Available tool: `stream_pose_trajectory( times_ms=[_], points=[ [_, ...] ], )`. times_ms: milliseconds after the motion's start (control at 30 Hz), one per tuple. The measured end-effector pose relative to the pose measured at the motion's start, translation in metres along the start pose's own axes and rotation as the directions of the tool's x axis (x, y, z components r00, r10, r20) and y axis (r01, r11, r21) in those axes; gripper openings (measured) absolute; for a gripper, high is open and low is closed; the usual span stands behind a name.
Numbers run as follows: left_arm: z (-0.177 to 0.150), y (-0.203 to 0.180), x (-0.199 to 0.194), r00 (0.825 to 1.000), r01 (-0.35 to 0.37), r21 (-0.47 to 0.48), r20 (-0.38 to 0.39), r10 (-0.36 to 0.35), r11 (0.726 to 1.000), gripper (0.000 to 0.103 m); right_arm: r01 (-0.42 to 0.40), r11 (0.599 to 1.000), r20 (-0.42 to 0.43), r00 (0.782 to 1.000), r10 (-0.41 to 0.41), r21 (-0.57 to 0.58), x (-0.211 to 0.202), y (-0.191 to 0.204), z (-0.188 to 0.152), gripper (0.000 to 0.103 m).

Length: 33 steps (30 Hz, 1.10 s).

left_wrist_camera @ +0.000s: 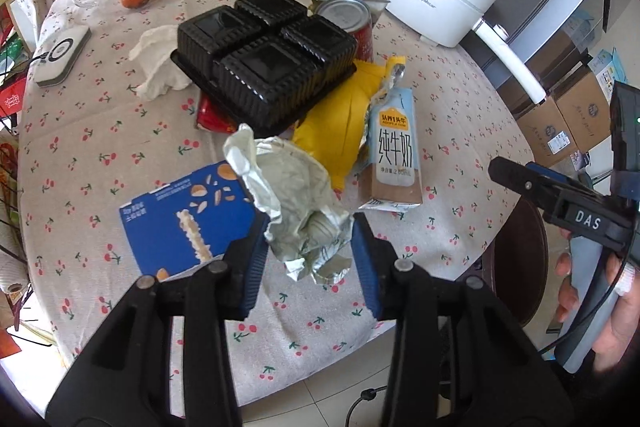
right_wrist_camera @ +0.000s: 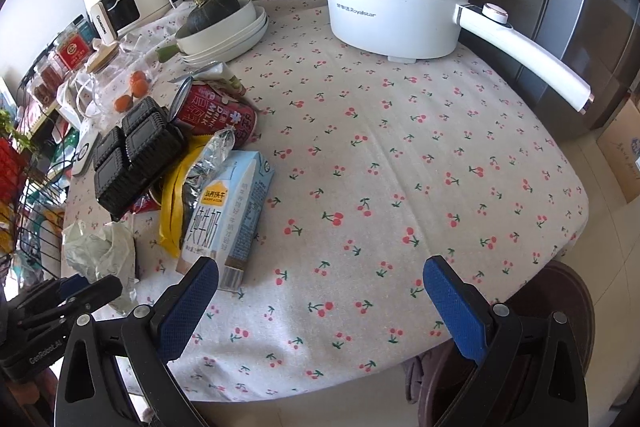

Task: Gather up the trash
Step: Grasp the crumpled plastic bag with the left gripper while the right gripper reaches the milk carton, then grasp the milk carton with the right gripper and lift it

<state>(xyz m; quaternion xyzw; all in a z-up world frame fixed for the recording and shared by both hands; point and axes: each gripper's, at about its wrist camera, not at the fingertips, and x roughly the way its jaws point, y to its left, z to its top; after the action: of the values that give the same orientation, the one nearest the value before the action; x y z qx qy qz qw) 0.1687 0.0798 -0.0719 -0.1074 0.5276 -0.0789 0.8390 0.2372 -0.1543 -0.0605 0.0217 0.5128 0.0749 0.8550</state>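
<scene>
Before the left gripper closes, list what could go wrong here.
The left gripper brackets only the crumpled foil wrapper's near end; that thin foil may tear or slip free. Its left finger lies over the blue snack box and could drag it. The milk carton nearby might get nudged.

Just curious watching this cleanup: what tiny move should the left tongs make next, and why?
Probably close. The left tongs stand open with the crumpled foil wrapper between the blue pads, apparently not yet pinched. Squeezing should grip it for lifting away from the blue snack box beside it.
</scene>
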Motion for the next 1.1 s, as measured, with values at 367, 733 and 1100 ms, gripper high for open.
stream_pose_trajectory(
  times_ms=[367, 733, 1100],
  points=[
    [-0.022, 0.034, -0.025, 0.999, -0.043, -0.024, 0.029, 0.044, 0.999, 0.043, -0.058, 0.996, -0.069, 0.996, 0.053, -0.073, 0.051, 0.069, -0.001, 0.103],
    [-0.031, 0.044, -0.031, 0.999, -0.036, -0.038, 0.024, 0.037, 0.999, 0.043, -0.052, 0.998, -0.11, 0.993, 0.048, -0.034, 0.078, 0.066, -0.006, 0.065],
    [-0.03, 0.029, -0.039, 0.998, -0.004, -0.018, 0.055, 0.005, 1.0, 0.043, -0.082, 0.997, -0.067, 0.994, 0.081, -0.016, 0.027, 0.014, -0.009, 0.055]
  ],
)
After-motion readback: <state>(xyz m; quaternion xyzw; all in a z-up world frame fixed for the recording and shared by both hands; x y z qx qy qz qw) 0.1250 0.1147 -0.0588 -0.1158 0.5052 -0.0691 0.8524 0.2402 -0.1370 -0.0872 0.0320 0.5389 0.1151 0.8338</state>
